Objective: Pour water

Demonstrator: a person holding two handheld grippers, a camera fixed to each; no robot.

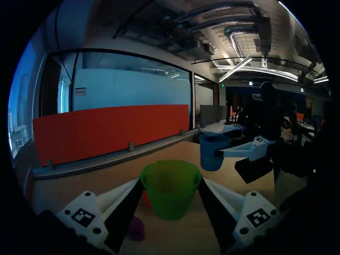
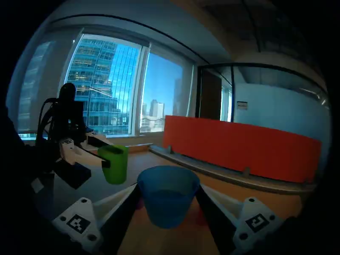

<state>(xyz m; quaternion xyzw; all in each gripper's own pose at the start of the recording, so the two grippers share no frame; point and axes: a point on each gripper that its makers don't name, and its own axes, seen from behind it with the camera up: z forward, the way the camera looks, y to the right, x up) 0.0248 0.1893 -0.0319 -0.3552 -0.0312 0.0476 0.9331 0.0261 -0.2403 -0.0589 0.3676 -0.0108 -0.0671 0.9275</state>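
The green cup (image 1: 171, 193) is a translucent plastic tumbler, wider at the rim than at the base. It stands upright, clamped at its sides between the two fingers of the left gripper (image 1: 170, 182), and is held up off the wooden table (image 1: 170, 151). Its inside cannot be seen.

The blue cup (image 2: 168, 195) has the same tapered shape and is also translucent. It sits upright between the fingers of the right gripper (image 2: 168, 189), both fingers pressing its sides. A faint level line partway up its wall suggests liquid, though this is hard to tell.

The two cups are near each other but apart, at about the same height.
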